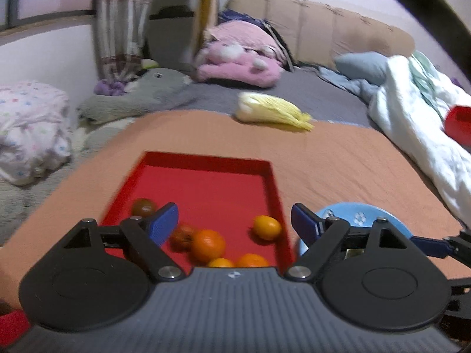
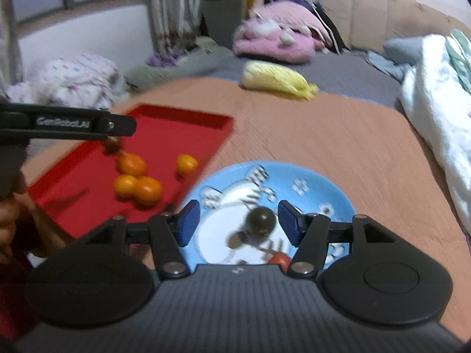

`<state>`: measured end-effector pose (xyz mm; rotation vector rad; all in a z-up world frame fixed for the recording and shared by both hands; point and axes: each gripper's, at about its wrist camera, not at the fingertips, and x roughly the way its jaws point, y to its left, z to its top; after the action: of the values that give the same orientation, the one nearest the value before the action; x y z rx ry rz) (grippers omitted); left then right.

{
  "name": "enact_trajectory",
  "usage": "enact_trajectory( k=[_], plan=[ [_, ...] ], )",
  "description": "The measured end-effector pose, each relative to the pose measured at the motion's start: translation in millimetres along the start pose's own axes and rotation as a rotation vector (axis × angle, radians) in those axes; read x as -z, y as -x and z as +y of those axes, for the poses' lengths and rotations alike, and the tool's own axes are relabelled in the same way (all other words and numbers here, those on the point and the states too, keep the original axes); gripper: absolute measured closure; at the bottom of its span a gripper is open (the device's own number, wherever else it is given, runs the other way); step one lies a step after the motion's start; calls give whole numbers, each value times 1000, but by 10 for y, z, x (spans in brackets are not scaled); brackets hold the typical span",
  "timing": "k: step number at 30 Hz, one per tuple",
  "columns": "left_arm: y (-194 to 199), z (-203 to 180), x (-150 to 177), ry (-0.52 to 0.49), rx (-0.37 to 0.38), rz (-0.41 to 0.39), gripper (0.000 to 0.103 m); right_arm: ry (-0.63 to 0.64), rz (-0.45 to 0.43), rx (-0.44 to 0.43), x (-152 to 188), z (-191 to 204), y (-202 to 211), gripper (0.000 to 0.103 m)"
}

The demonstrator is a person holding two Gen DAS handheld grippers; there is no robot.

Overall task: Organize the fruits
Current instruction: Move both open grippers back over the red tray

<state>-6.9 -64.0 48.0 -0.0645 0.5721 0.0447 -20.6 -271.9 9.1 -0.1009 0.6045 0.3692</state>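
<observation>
Four glossy oranges (image 2: 134,178) in red tray (image 2: 188,123); dark round fruit (image 2: 260,220) on blue plate (image 2: 329,188); both tools (image 1: 234,226) (image 2: 238,223) open, empty

Your left gripper (image 1: 234,223) and right gripper (image 2: 239,223) are built alike: a ribbed dark grey body, two round black side housings, black linkage arms pinned with silver screws, and blue ridged pads (image 1: 164,224) on the fingers. Seen side-on from your right wrist camera, the left one's black bar carries white "GenRoboLAI" lettering (image 2: 63,122).
</observation>
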Motion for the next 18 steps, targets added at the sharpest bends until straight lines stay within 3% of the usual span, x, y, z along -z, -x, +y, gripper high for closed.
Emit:
enact_trajectory(
  k=[4, 8, 13, 18],
  plan=[
    [362, 174, -226, 39, -45, 2, 16, 17, -60, -70, -66, 108, 225, 42],
    [743, 239, -410, -4, -59, -75, 16, 50, -104, -123, -131, 225, 355, 42],
    [644, 437, -315, 37, -64, -30, 17, 81, -98, -177, -160, 392, 330, 43],
    [337, 532, 54, 17, -20, 47, 17, 156, -66, -191, -147, 602, 147, 43]
  ],
)
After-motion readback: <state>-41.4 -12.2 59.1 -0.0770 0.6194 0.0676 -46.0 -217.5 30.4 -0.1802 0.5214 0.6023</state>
